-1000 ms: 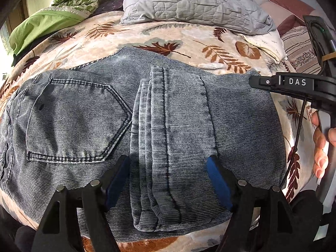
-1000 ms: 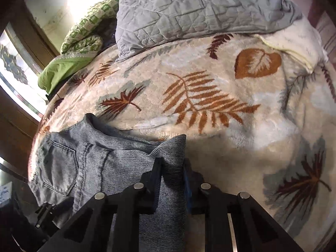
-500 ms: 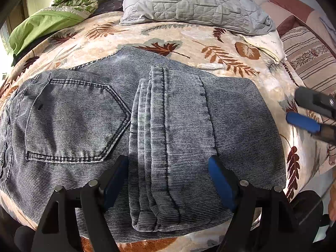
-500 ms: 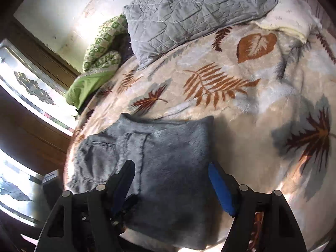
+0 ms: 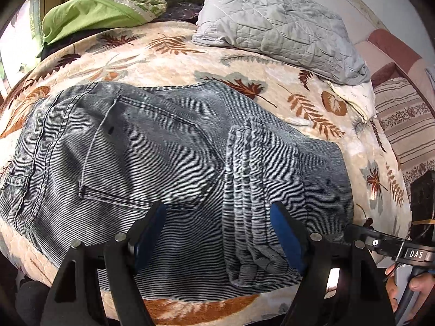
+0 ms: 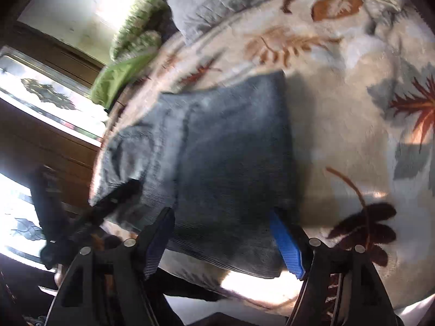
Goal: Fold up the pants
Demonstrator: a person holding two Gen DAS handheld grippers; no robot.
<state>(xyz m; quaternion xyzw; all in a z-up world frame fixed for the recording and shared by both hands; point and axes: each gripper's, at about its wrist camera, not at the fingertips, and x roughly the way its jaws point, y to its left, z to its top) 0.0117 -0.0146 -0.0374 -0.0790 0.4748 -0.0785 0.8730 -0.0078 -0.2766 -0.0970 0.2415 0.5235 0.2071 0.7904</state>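
Grey-blue jeans (image 5: 168,168) lie folded flat on the leaf-patterned blanket (image 5: 174,62), back pocket up, with the leg ends (image 5: 252,203) folded over the right part. My left gripper (image 5: 218,240) is open and empty, hovering over the jeans' near edge. In the blurred right wrist view the jeans (image 6: 217,149) lie ahead, and my right gripper (image 6: 223,240) is open and empty above their near right corner. The right gripper's body (image 5: 391,247) shows at the lower right of the left wrist view.
A grey quilted pillow (image 5: 274,24) lies at the back of the bed. A green blanket (image 5: 92,16) lies at the back left, a white cloth (image 5: 356,97) and a striped cushion (image 5: 407,125) at the right. A wooden cabinet with glass panels (image 6: 49,103) stands left.
My right gripper let go of the jeans' right edge, opened and drew back toward the near right corner. My left gripper stayed open and shifted right, so the jeans sit further left in its view.
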